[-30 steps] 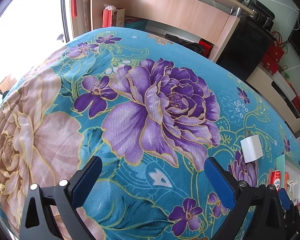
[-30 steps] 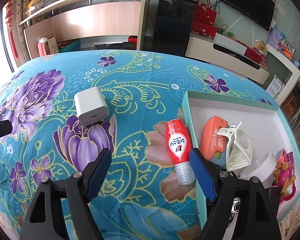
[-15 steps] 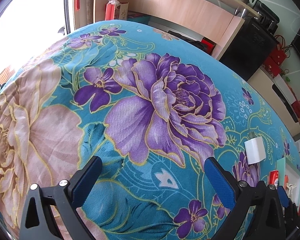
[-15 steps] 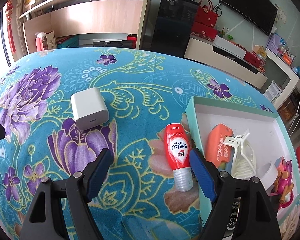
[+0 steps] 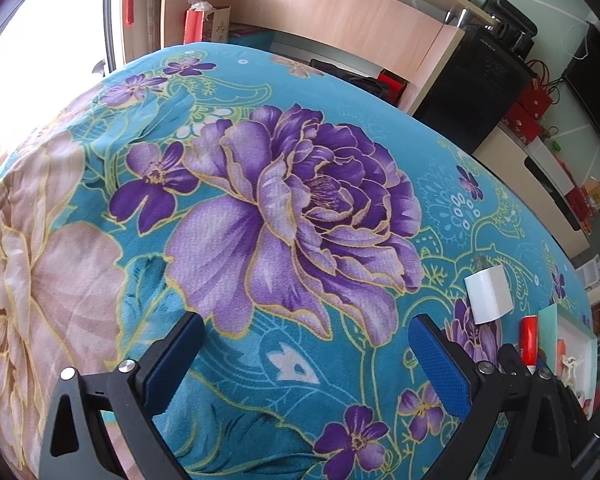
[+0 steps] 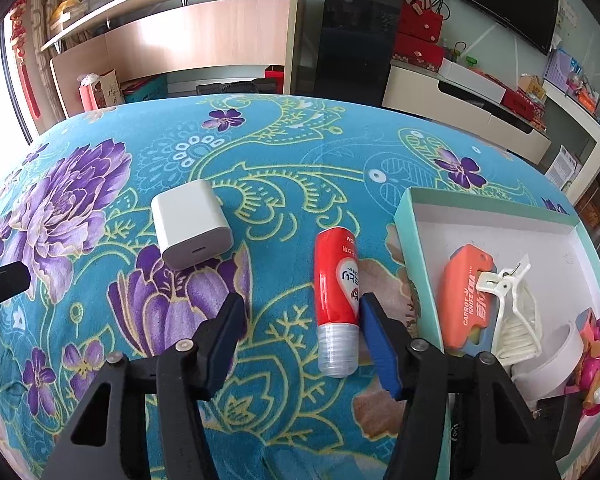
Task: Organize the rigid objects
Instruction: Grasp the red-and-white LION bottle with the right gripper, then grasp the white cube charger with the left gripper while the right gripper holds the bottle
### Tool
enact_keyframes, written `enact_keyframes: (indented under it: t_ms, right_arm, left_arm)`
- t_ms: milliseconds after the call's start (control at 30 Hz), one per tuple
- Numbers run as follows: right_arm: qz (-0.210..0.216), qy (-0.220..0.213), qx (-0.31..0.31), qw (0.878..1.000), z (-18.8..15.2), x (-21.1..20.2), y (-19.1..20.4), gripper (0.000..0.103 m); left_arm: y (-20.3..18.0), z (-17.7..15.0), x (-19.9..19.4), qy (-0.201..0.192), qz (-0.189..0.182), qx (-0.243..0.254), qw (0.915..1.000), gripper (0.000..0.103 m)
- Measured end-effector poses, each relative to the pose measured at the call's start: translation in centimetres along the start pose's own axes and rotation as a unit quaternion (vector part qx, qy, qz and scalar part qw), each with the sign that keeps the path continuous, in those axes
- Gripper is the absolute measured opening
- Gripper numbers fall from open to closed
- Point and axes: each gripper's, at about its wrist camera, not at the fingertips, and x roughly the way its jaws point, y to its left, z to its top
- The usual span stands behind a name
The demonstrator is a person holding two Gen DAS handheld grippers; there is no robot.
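Note:
A red tube (image 6: 336, 280) with a clear cap lies on the flowered cloth, just left of a teal-rimmed white box (image 6: 480, 206). My right gripper (image 6: 302, 312) hangs over it with its jaws closing. The tube lies between the pads, close against the right one and well apart from the left one. A white charger block (image 6: 192, 228) rests further left on the cloth. In the left wrist view my left gripper (image 5: 306, 328) stands open over bare cloth, with the charger (image 5: 489, 294), the tube (image 5: 529, 338) and the box (image 5: 548, 328) at the far right.
The box holds an orange utility knife (image 6: 466, 288), a white clip (image 6: 512, 312), a white tape roll (image 6: 556, 356) and a pink toy (image 6: 596, 360). Beyond the table stand wooden shelving (image 6: 204, 40), a black cabinet (image 6: 352, 32) and a low white unit (image 6: 460, 96).
The right gripper's jaws have narrowed, with the tube now between the pads. The left view has tipped up slightly; its jaws stay wide.

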Motion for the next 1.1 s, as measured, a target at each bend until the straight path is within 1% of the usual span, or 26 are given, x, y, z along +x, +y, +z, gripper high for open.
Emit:
enact_keyframes:
  t_ms: [33, 100, 300, 467, 633, 767, 833, 900, 967, 1033, 1100]
  right_arm:
    - [0.001, -0.001, 0.002, 1.000, 0.1, 0.0, -0.1, 0.051]
    - [0.005, -0.002, 0.007, 1.000, 0.3, 0.2, -0.3, 0.042]
    - [0.016, -0.005, 0.027, 0.999, 1.0, 0.6, -1.2, 0.030]
    - [0.022, -0.009, 0.041, 0.999, 1.6, 0.9, -2.0, 0.029]
    - [0.032, -0.013, 0.058, 0.998, 1.9, 1.0, -2.9, 0.029]
    - [0.040, -0.015, 0.068, 0.997, 1.9, 0.7, -3.3, 0.029]
    - [0.045, -0.017, 0.078, 0.996, 1.9, 0.4, -3.8, 0.029]
    - [0.050, -0.022, 0.085, 0.995, 2.0, -0.1, -4.1, 0.029]
    - [0.049, -0.028, 0.085, 0.995, 2.1, -0.5, -4.4, 0.029]
    - [0.045, -0.032, 0.087, 0.995, 2.3, -1.0, -4.7, 0.029]
    - [0.043, -0.037, 0.094, 0.994, 2.4, -1.4, -5.2, 0.029]
  left_arm:
    - [-0.4, 0.0, 0.1, 0.001, -0.008, 0.004, 1.0000, 0.103]
    - [-1.3, 0.1, 0.2, -0.001, -0.024, 0.014, 0.9996, 0.103]
    - [-4.1, 0.4, 0.0, -0.020, -0.065, 0.043, 0.9967, 0.103]
    - [-6.3, 0.4, 0.5, -0.025, -0.093, 0.062, 0.9934, 0.103]
    - [-8.2, 0.4, 1.5, -0.023, -0.105, 0.076, 0.9913, 0.102]
    - [-9.6, 0.4, 2.1, -0.027, -0.110, 0.089, 0.9896, 0.102]
    - [-10.2, 0.5, 2.4, -0.027, -0.114, 0.094, 0.9887, 0.098]
    - [-10.7, 0.6, 2.7, -0.028, -0.114, 0.097, 0.9883, 0.098]
    - [-11.2, 0.7, 2.9, -0.030, -0.113, 0.105, 0.9876, 0.096]
    - [-11.6, 0.8, 3.1, -0.031, -0.112, 0.111, 0.9870, 0.092]
    - [-12.1, 0.7, 3.3, -0.030, -0.111, 0.117, 0.9864, 0.091]
